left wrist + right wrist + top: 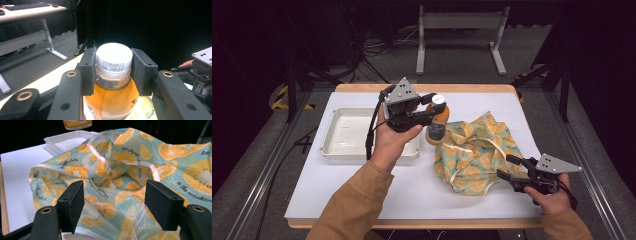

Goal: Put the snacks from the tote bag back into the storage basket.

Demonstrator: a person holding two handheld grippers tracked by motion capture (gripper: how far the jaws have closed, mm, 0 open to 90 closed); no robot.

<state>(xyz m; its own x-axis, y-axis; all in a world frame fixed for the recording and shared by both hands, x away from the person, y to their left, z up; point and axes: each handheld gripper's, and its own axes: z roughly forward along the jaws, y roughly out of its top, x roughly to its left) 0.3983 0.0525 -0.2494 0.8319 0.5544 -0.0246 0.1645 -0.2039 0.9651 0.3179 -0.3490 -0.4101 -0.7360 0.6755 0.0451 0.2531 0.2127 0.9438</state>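
Here the left gripper has its fingers clamped on the neck of the orange bottle, held between the white tray and the fruit-print bag. The right gripper fingers stand apart at the bag's near edge.

High view: above table's 6 o'clock edge, facing 12, far. Left gripper view: close on white-capped orange-drink bottle. Right gripper view: near citrus-print fabric bag. All share the bag.
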